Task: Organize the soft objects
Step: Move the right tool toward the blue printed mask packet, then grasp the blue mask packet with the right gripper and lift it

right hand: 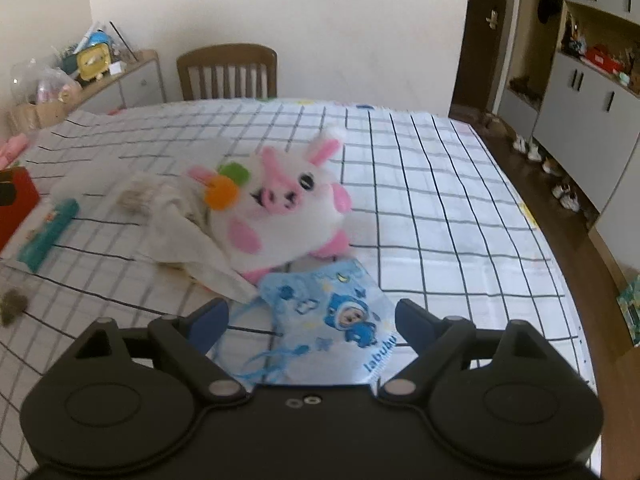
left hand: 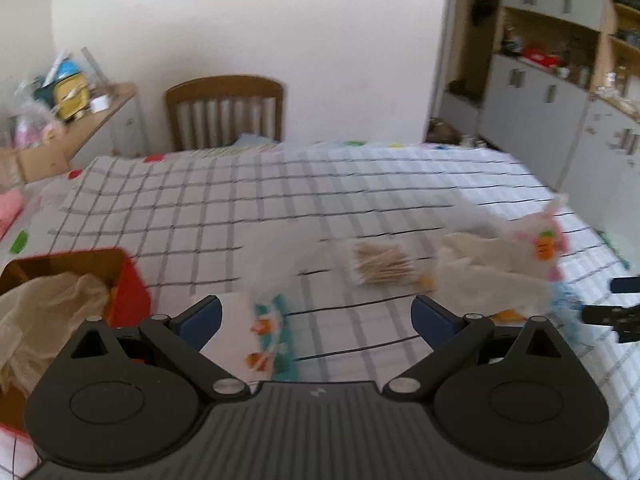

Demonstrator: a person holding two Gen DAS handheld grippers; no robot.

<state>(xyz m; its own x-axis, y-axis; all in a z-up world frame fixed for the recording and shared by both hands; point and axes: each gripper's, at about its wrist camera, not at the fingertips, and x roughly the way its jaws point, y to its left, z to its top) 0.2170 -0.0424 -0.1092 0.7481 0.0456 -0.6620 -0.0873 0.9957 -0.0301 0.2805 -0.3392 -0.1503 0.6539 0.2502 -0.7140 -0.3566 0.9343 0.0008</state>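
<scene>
Clearly the right tongs [right hand: 312, 320] stand wide with nothing gripped, a pale blue drawstring pouch printed with a cartoon figure [right hand: 332, 328] lying flat between them on the desk [right hand: 440, 200]. It looks light, limp and thin, so pinching a raised fold or the cord at 9 o'clock should serve better than the flat face. At 12 o'clock sits a white and pink plush bunny [right hand: 288, 208], squashy and easy to grip at its body, against a crumpled cream cloth [right hand: 188, 232]. The left tongs [left hand: 316, 316] are likewise wide and empty, a red box [left hand: 128, 292] holding beige netting at 9 o'clock. A checked cloth covers the desk; a wooden chair [left hand: 224, 108] and grey cabinets [left hand: 536, 100] stand beyond.
</scene>
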